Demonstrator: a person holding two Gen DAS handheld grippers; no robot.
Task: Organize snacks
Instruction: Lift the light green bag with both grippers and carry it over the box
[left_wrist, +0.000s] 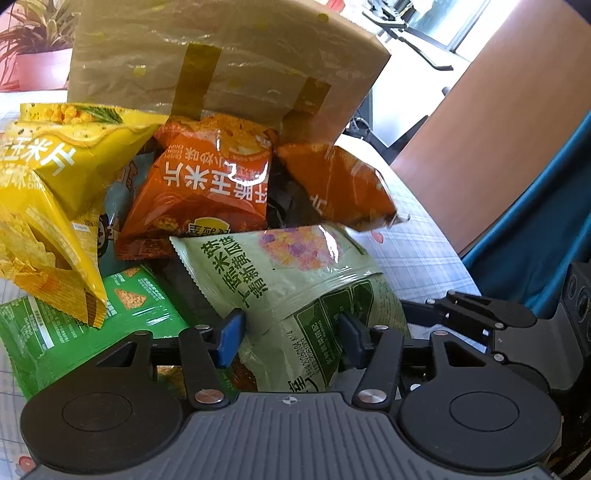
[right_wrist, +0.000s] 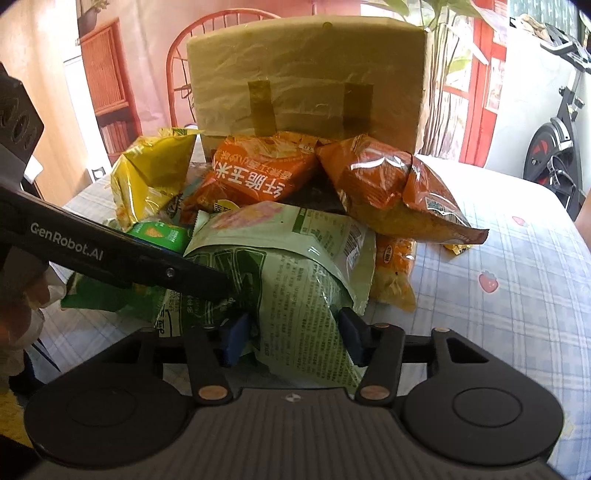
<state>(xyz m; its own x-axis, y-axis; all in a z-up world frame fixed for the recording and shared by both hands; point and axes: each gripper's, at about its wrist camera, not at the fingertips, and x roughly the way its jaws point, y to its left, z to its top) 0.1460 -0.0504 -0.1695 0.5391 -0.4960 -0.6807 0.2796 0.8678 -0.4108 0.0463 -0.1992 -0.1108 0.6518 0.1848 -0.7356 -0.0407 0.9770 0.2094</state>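
A pale green snack bag (left_wrist: 295, 266) (right_wrist: 295, 251) lies at the near edge of a heap of snack packets. My left gripper (left_wrist: 290, 332) has its blue pads against both sides of the bag's lower end, shut on it. My right gripper (right_wrist: 293, 332) grips the same bag from the other side, with crumpled foil pinched between its pads. The left gripper's black finger (right_wrist: 147, 258) reaches in from the left in the right wrist view. Behind lie orange packets (left_wrist: 207, 184) (right_wrist: 399, 192), yellow packets (left_wrist: 55, 177) (right_wrist: 147, 173) and a bright green packet (left_wrist: 74, 325) (right_wrist: 159, 232).
A tall brown paper-wrapped box (left_wrist: 221, 55) (right_wrist: 306, 74) with tape strips stands right behind the heap. The table has a chequered cloth (right_wrist: 498, 314) with strawberry prints, bare on the right. A red chair (right_wrist: 177, 59) stands beyond the table, and an exercise bike (right_wrist: 554, 140) at the far right.
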